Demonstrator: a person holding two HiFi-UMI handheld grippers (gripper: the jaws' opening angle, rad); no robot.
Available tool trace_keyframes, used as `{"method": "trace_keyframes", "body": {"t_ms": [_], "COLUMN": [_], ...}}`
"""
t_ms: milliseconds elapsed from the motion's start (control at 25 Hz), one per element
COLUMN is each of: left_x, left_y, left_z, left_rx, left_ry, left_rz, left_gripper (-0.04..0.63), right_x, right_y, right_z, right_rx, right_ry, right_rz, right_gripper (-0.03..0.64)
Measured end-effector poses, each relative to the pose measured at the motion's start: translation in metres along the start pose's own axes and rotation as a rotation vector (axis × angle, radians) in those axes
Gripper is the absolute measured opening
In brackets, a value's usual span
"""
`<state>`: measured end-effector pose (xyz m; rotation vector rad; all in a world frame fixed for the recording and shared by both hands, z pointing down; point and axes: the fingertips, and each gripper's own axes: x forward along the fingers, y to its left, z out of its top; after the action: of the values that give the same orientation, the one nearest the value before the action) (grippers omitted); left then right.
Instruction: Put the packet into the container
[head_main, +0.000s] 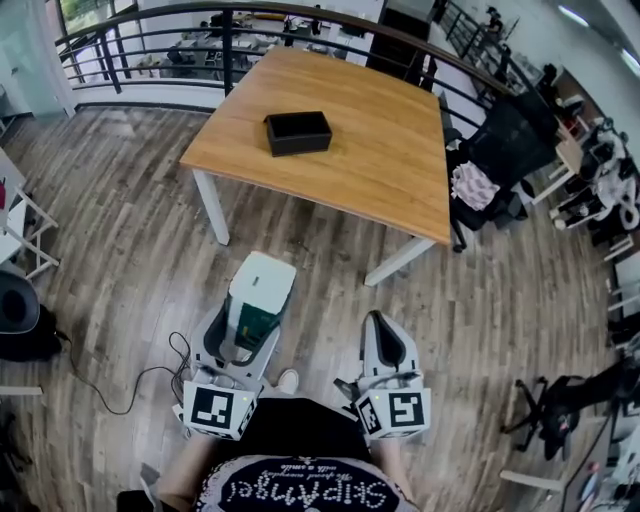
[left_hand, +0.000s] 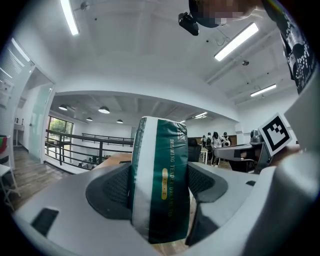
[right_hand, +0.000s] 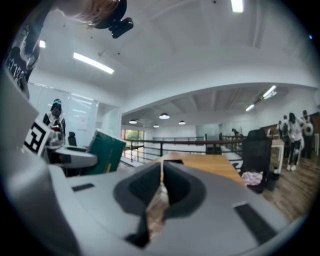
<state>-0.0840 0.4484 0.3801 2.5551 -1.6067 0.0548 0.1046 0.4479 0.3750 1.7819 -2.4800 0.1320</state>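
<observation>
Roughly level, left gripper (head_main: 243, 338) — jaws clamping packet (head_main: 262, 285).

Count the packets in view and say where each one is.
1. The green and white packet is clamped between the jaws of the left gripper, above the floor, short of the table. None shows in the black container, whose inside is dark.

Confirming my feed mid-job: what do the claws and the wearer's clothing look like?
Left claw and right claw are light grey shells with dark pads. Each carries a cube of black-and-white square markers. The person wears a black top with white lettering.
</observation>
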Motion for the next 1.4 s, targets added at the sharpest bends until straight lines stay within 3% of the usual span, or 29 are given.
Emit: {"method": "trace_keyframes", "body": {"t_ms": [400, 800, 1160, 1400], "left_x": [0.007, 0.014, 0.072, 0.126], "left_y": [-0.007, 0.01, 0.046, 0.084], "left_z": [-0.001, 0.002, -0.002, 0.024], "left_rx": [0.007, 0.013, 0.019, 0.022], "left_ry": [-0.014, -0.015, -0.019, -0.018], "left_rz": [0.018, 0.036, -0.011, -0.035], "left_gripper": [0.357, 0.357, 0.357, 0.357], "right_x": [0.0, 0.006, 0.067, 0.128], "right_y": [-0.006, -0.015, -0.016, -0.016], "right_z": [-0.003, -0.013, -0.018, 0.006], "right_rx": [-0.006, 0.035, 0.033, 0.01], "right_ry": [0.001, 0.03, 0.069, 0.063], "right_rz": [0.055, 0.015, 0.024, 0.039], "right_gripper": [0.04, 0.04, 0.04, 0.04]}}
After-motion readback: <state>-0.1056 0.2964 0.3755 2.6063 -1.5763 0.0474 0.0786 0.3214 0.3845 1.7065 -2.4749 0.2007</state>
